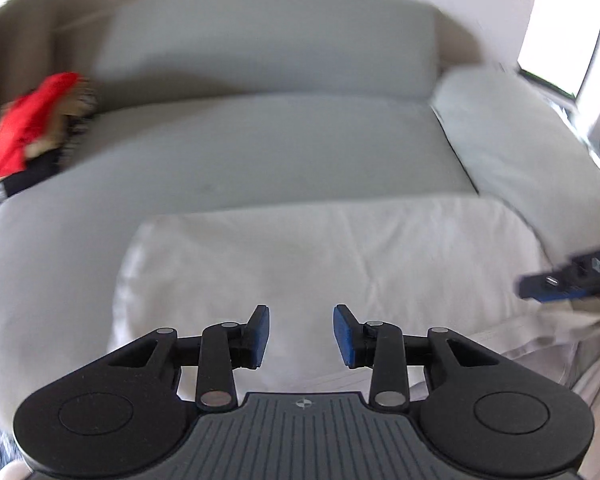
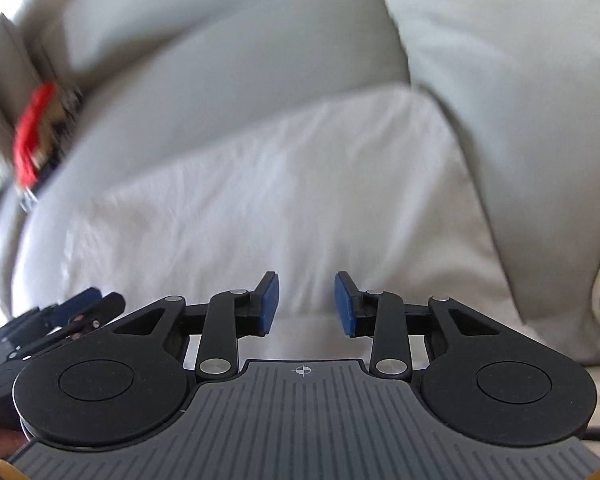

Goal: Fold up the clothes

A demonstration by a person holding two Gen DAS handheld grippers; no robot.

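Both grippers are over the sofa now, and neither has anything in it. The left gripper points down at the white cloth, its blue fingers parted with a clear gap and only fabric showing beneath. The right gripper is the same story: fingers apart, nothing between them, white cloth below.

That cloth lies flat on the front of the seat cushion, folded to a broad rectangle with rounded corners and creased all over. In the left view its far edge runs straight across the cushion, and at the near right a layered edge hangs over the front of the seat.

From the left camera the right gripper pokes in at the right border, just above the cloth's right end. From the right camera the left gripper shows at the lower left, close alongside.

Far left on the seat sits a pile of clothes, red on top, with something tan and dark under it, too blurred to name. A pale pillow leans at the sofa's right end, just beside the cloth.
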